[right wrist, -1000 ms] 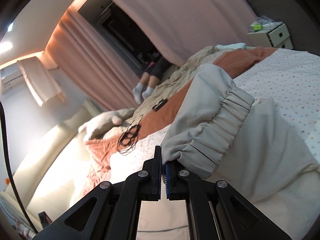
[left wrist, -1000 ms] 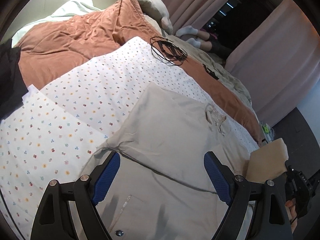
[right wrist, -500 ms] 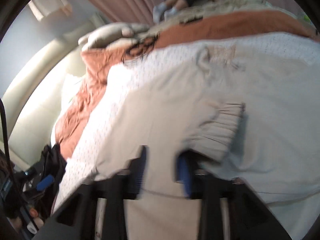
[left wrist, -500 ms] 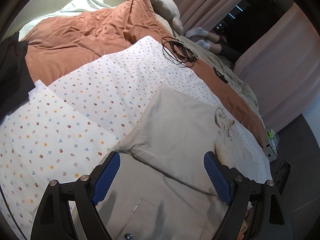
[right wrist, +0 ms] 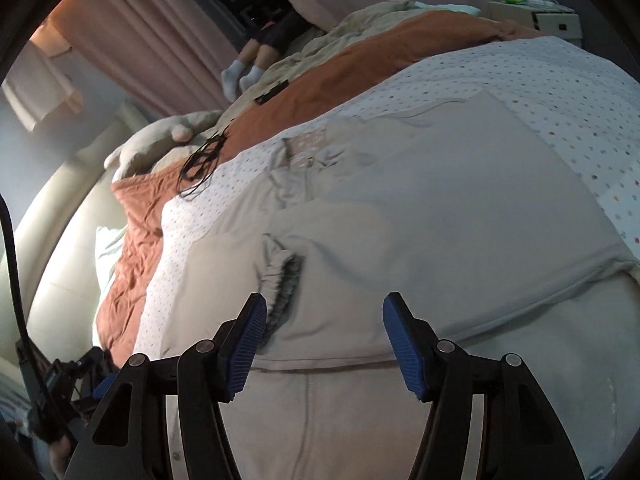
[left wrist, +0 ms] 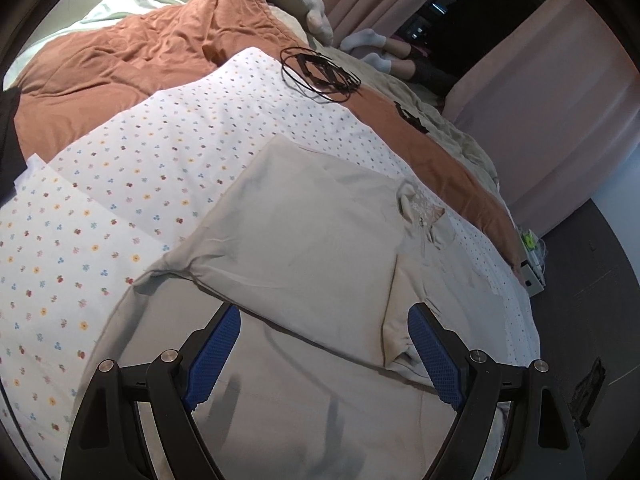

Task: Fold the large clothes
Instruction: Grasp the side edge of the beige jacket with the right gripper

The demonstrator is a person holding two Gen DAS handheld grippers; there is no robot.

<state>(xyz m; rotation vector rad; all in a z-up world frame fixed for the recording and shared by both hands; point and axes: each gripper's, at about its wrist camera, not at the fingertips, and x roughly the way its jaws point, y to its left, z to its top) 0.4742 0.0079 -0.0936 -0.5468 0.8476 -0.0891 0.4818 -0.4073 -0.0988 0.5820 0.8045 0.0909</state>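
A large beige zip jacket (left wrist: 304,248) lies flat on the flower-print sheet (left wrist: 120,208), both sleeves folded in over its body. My left gripper (left wrist: 324,344) is open and empty just above the jacket's lower part. In the right wrist view the jacket (right wrist: 440,208) fills the middle, with the elastic sleeve cuff (right wrist: 280,280) lying on it. My right gripper (right wrist: 324,340) is open and empty, its left fingertip right beside the cuff.
An orange-brown quilt (left wrist: 120,52) covers the far bed. A coil of black cable (left wrist: 320,70) lies at the sheet's far edge. A person's socked feet (left wrist: 372,48) rest by the pink curtains (left wrist: 560,80). A small white bedside cabinet (left wrist: 532,256) stands at right.
My right gripper opened and let the sleeve cuff drop onto the jacket, then drew back. The left gripper stayed open and shifted slightly over the jacket.
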